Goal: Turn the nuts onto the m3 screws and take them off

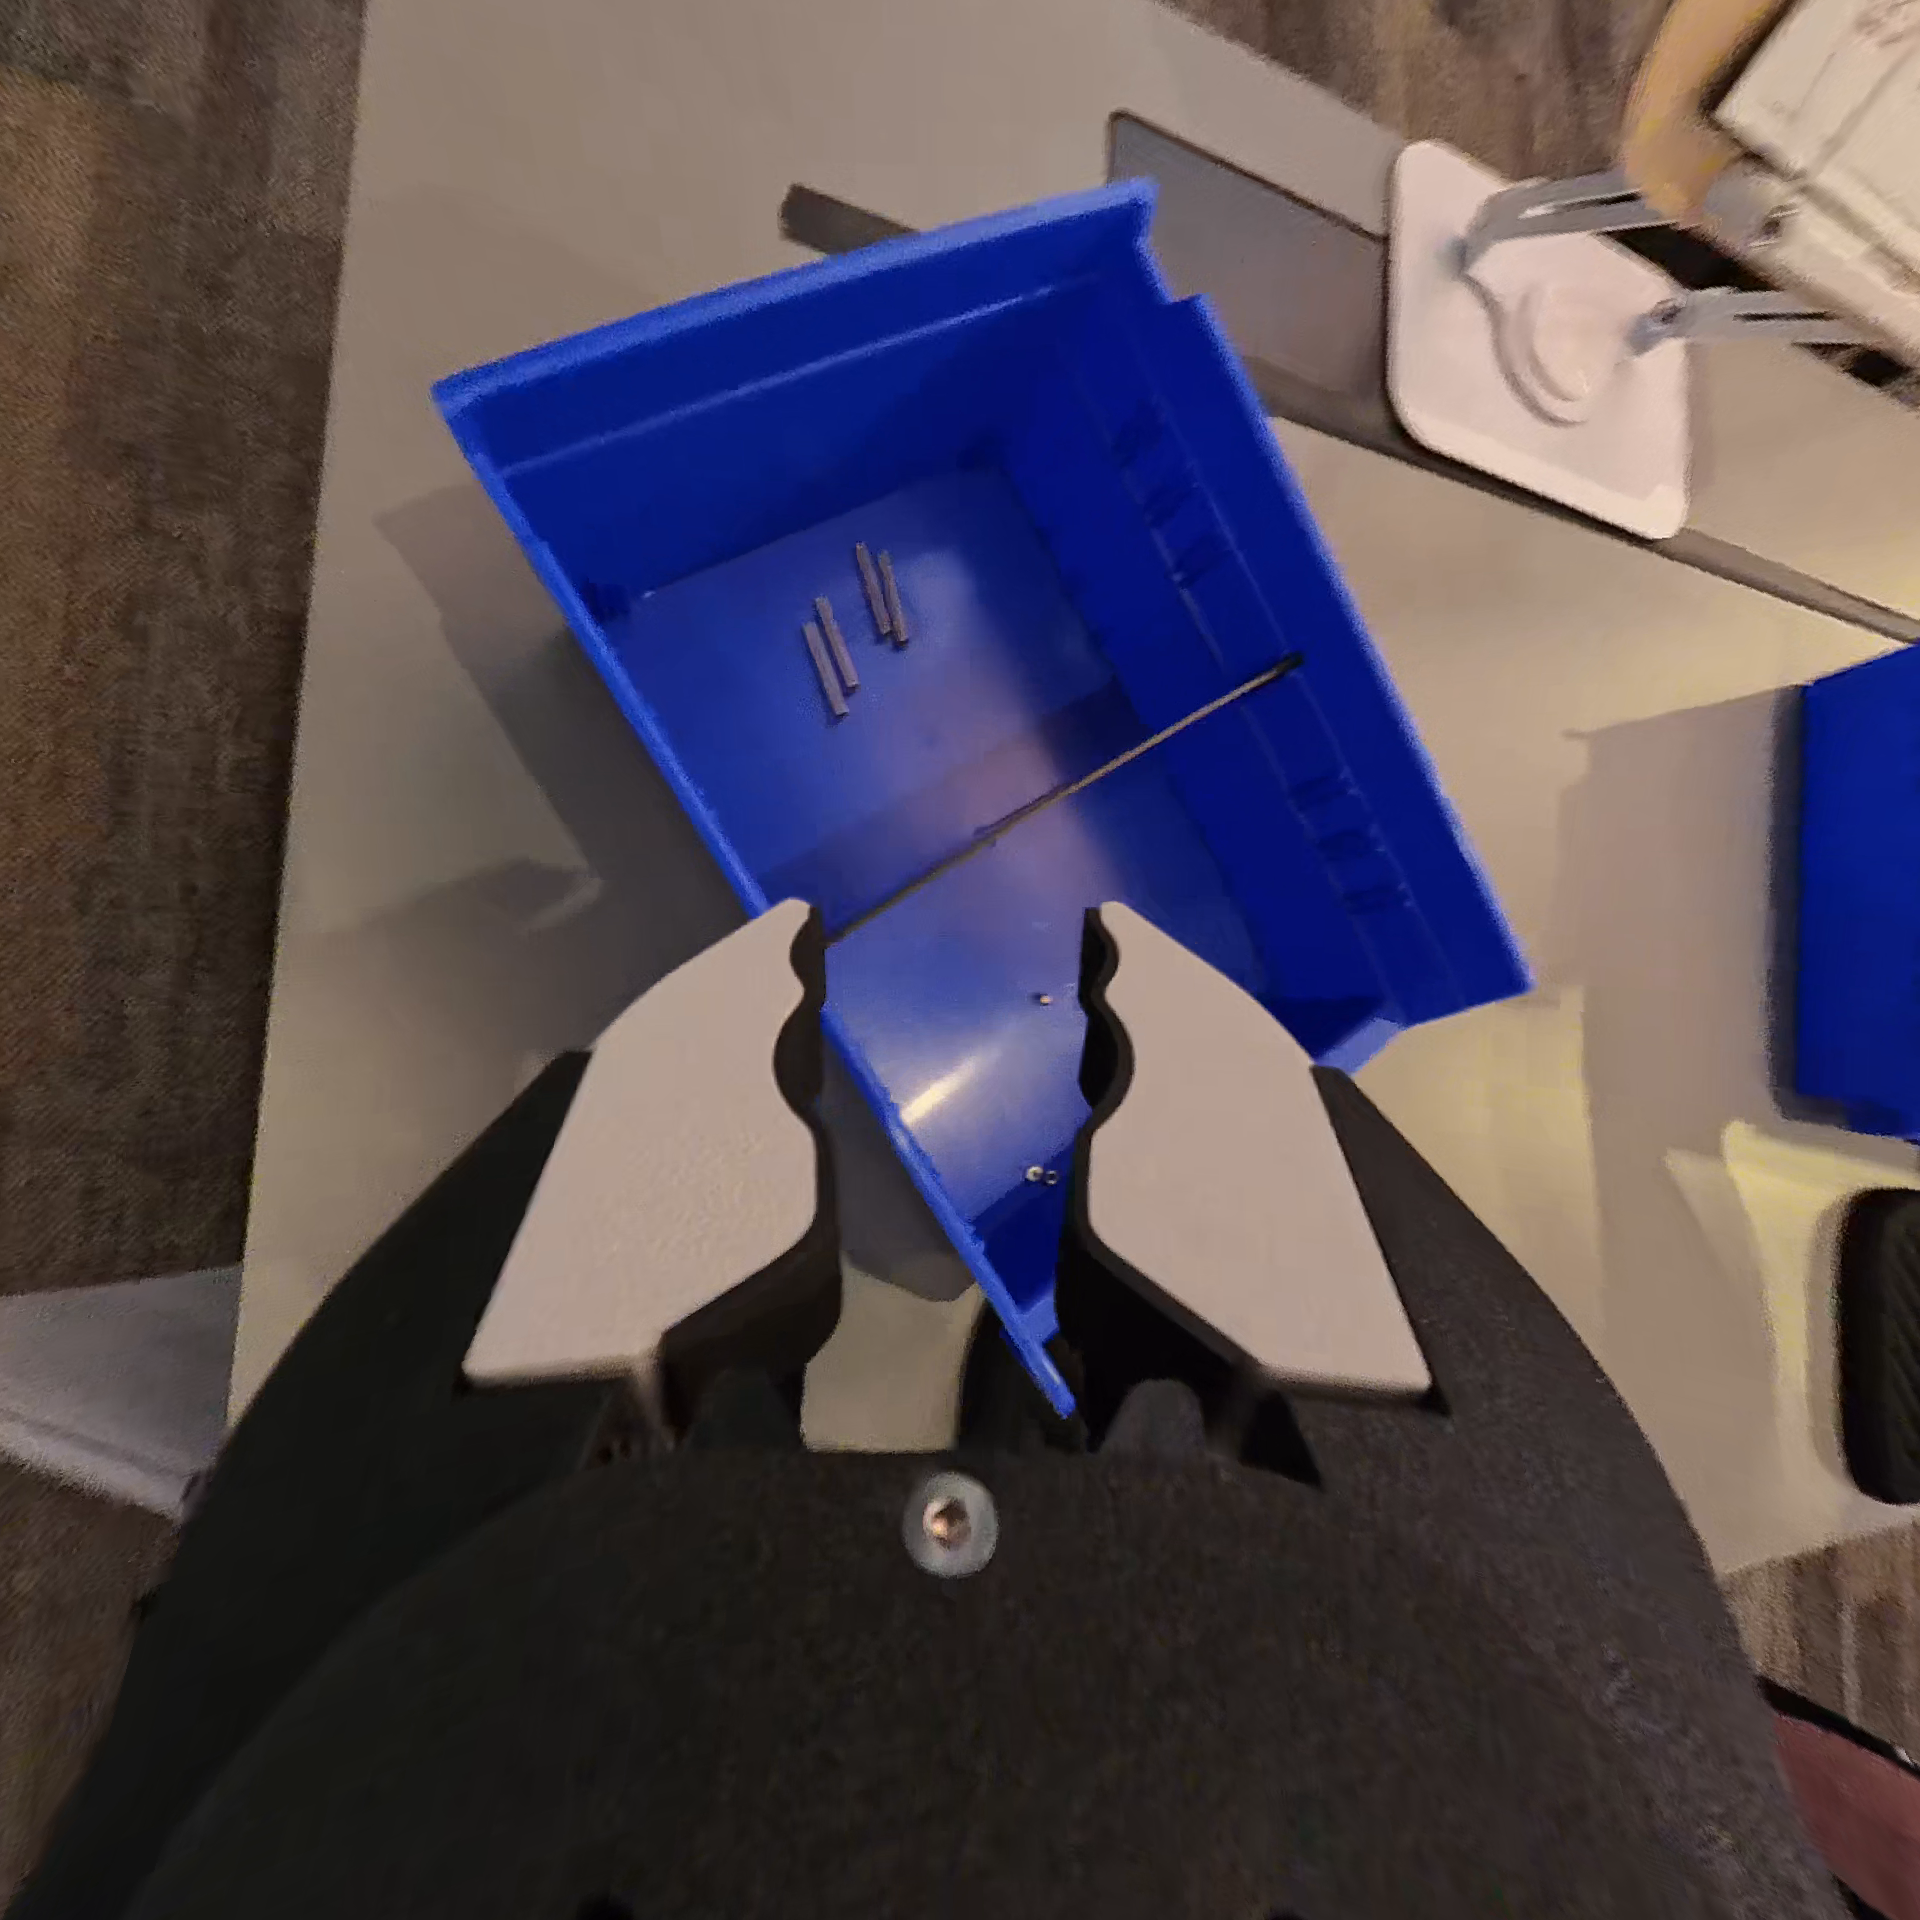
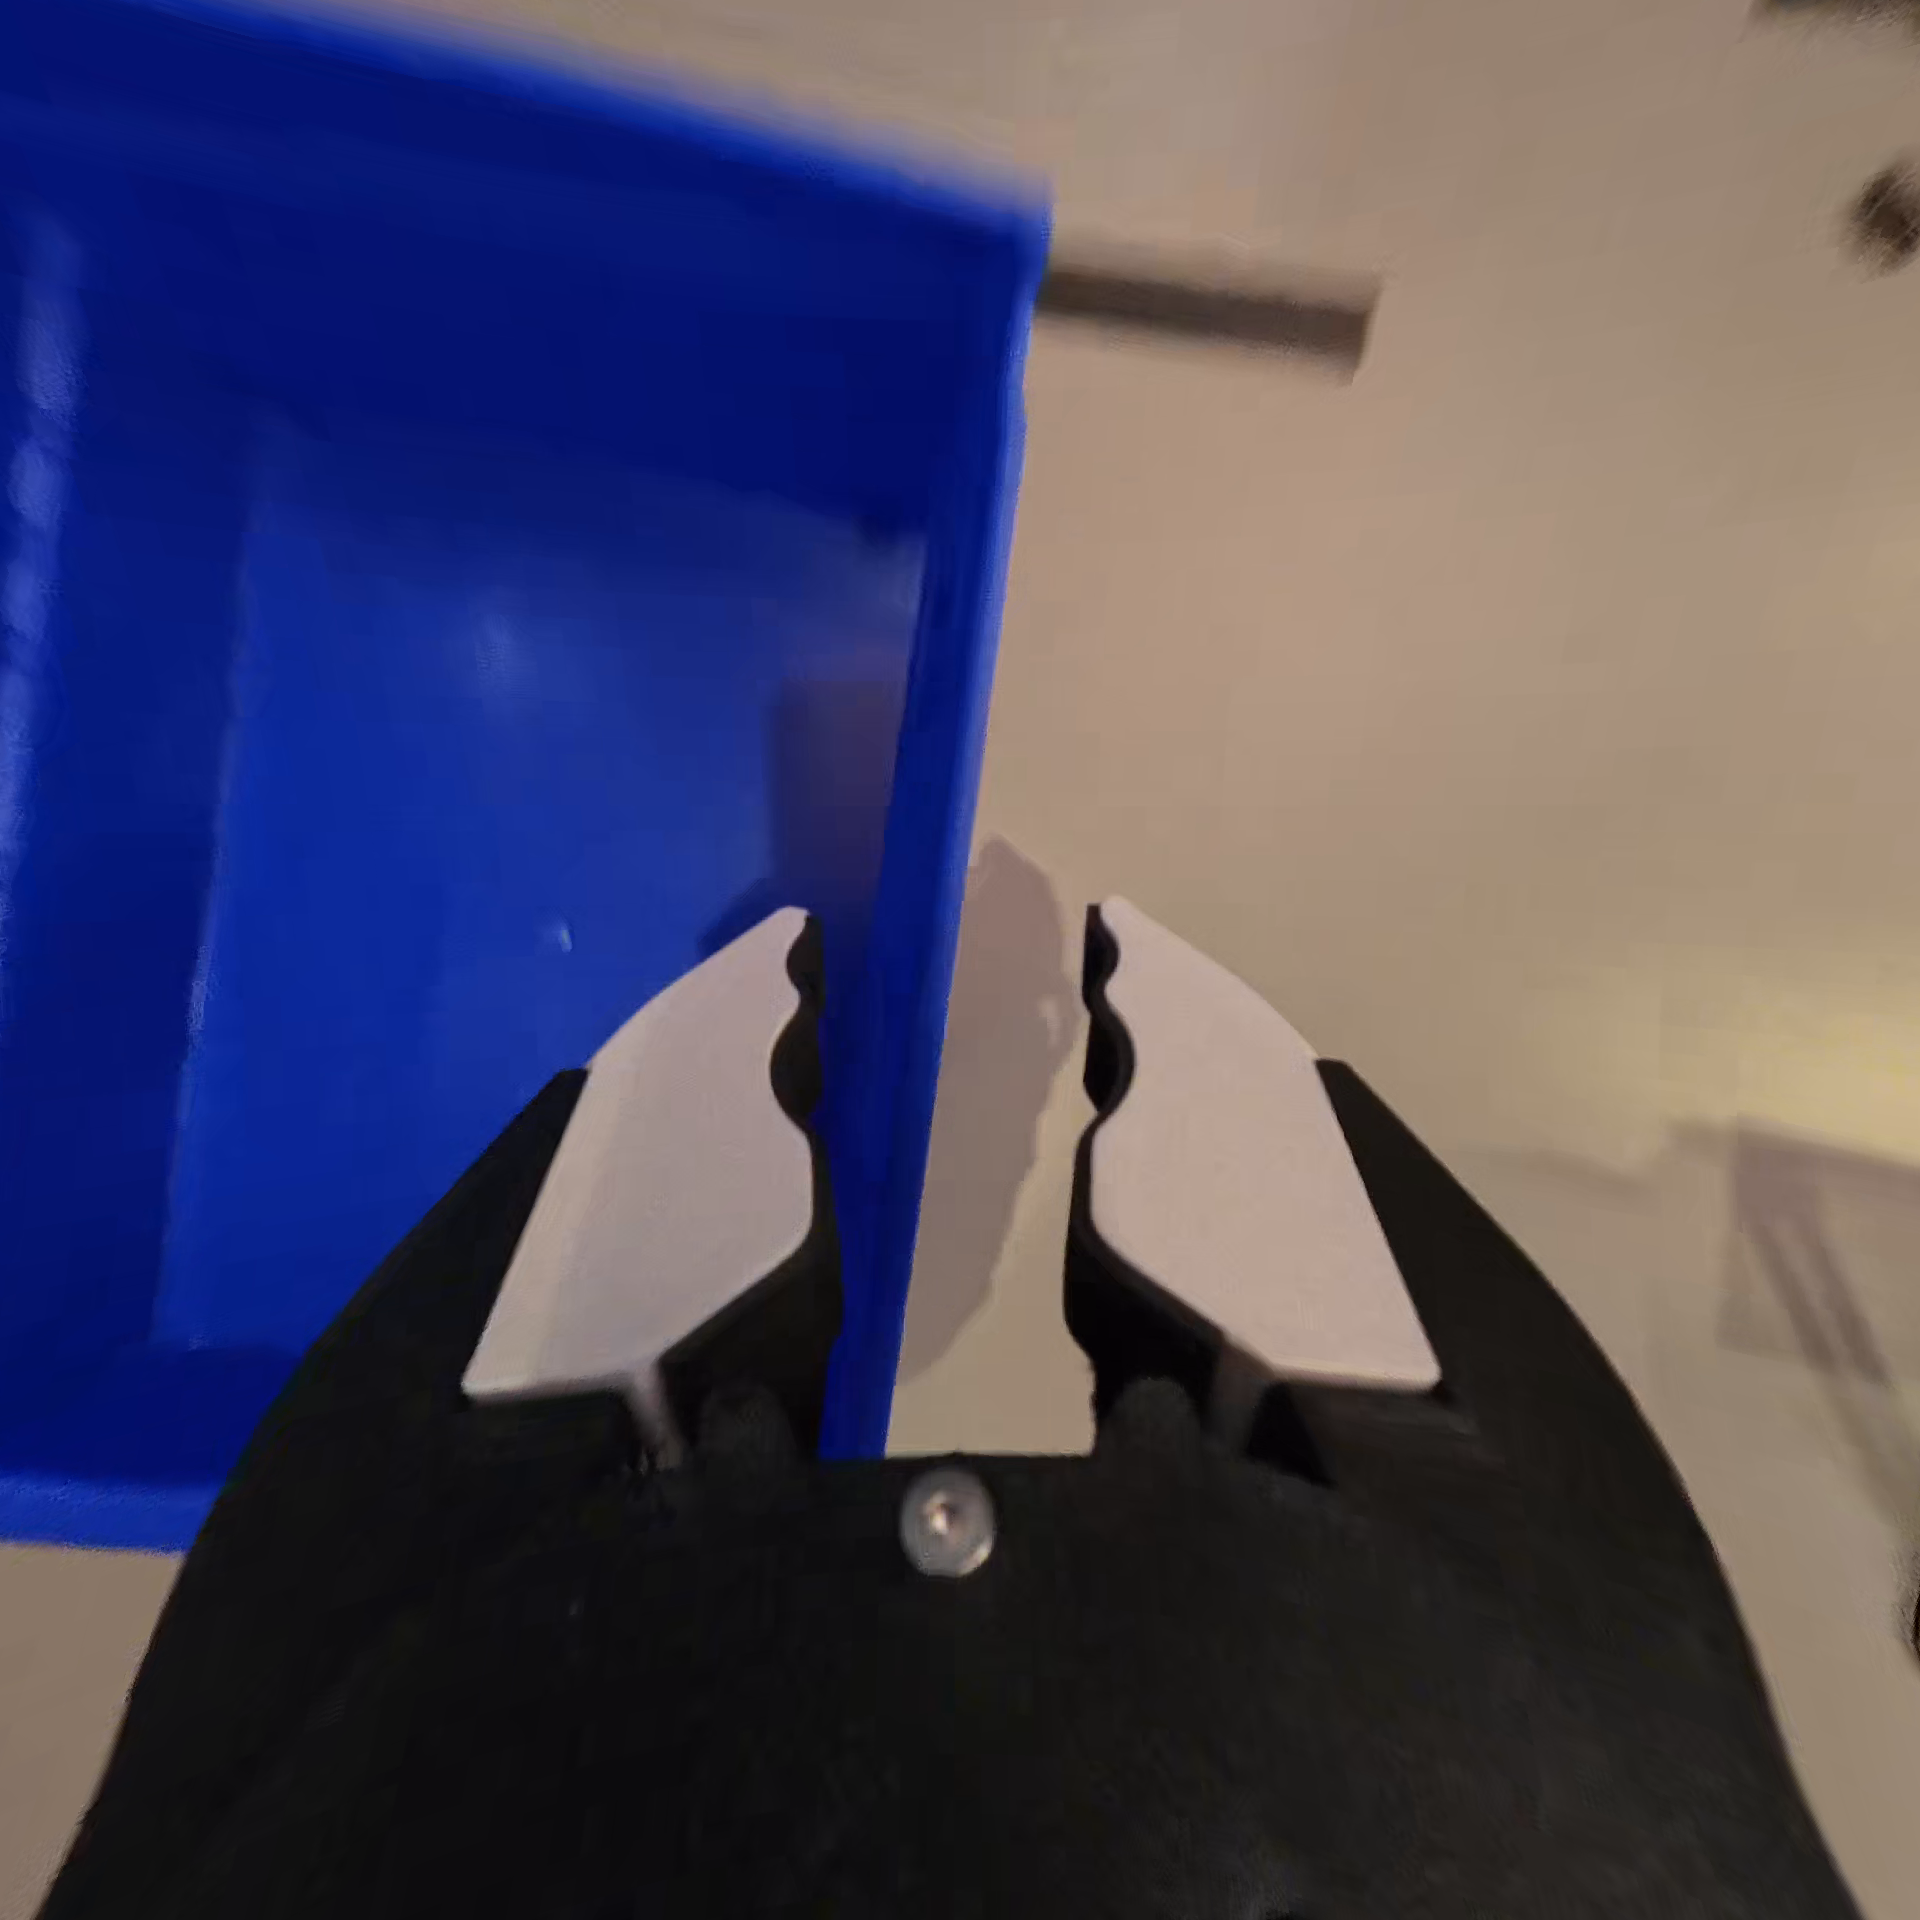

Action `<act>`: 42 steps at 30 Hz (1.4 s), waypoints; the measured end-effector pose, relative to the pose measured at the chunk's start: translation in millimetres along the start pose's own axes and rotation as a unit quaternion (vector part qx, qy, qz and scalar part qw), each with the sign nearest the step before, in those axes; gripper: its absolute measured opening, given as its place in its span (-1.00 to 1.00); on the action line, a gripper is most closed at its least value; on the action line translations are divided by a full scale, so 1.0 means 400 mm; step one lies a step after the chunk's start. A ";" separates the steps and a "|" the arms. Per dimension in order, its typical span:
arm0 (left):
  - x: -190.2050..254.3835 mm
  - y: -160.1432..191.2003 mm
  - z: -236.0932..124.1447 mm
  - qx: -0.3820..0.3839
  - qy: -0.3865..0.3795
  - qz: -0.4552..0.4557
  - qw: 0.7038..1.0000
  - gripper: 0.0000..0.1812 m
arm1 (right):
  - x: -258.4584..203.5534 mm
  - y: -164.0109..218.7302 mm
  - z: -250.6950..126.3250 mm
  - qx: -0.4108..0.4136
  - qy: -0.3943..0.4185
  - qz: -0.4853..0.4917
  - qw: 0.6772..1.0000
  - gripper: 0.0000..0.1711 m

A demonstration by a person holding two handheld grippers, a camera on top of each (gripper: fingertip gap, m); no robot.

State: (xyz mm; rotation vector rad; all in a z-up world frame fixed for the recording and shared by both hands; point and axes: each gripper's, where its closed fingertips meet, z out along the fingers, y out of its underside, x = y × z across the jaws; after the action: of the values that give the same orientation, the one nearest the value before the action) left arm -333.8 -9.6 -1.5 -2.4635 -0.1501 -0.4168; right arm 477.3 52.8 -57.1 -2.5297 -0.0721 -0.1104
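Observation:
A blue bin [image 1: 790, 343] stands on the pale table, split by a thin black divider [image 1: 1091, 769]. Several small screws [image 1: 831, 655] lie in its far compartment. A few tiny nuts [image 1: 1039, 1175] lie in the near compartment. My left gripper [image 1: 951, 914] is open, with the bin's near left wall passing between its jaws. In the blurred right wrist view, my right gripper [image 2: 951, 914] is open astride the right wall of a blue bin [image 2: 520, 343]. Its left finger [image 2: 707, 1091] is over the bin's inside. A tiny pale speck [image 2: 561, 935] lies on that bin's floor.
A second blue bin [image 1: 1860, 883] shows at the right edge. A white stand base [image 1: 1538, 343] with metal legs sits on a dark slab [image 1: 1247, 177] at the back right. A black object [image 1: 1881, 1351] lies at the right. Carpet [image 1: 135, 623] borders the table's left edge. About 80 cm separates my left fingertips from my right.

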 end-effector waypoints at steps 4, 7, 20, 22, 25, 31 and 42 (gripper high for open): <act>-0.047 0.039 0.021 -0.047 -0.062 -0.027 0.997 -0.42 | -0.089 -0.150 -0.145 0.185 -0.052 -0.004 0.981 -0.40; -0.049 0.081 0.048 -0.094 -0.067 -0.032 0.993 -0.41 | -0.178 -0.214 -0.242 0.268 -0.116 -0.004 0.956 -0.39; -0.060 0.250 0.143 -0.295 -0.063 -0.059 0.952 -0.69 | -0.316 -0.300 -0.339 0.354 -0.191 -0.034 0.915 -0.41; -0.054 0.259 0.152 -0.313 -0.062 -0.050 0.946 -0.76 | -0.323 -0.299 -0.326 0.353 -0.206 -0.026 0.913 -0.41; -0.062 0.252 0.156 -0.321 -0.096 -0.008 0.942 -0.74 | -0.331 -0.274 -0.273 0.325 -0.203 -0.038 0.923 -0.41; -0.059 0.194 0.201 -0.296 -0.113 0.059 0.947 -0.85 | -0.322 -0.245 -0.173 0.275 -0.138 -0.080 0.948 -0.45; -0.009 0.173 0.243 -0.308 -0.092 0.161 0.933 -0.88 | -0.398 -0.262 -0.103 0.285 -0.117 -0.127 0.943 -0.55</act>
State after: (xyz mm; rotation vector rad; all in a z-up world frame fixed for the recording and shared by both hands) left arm -297.6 -6.2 -115.2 -3.0687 0.3613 -0.0895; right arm 308.4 110.9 20.8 -1.9316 -0.4592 0.0981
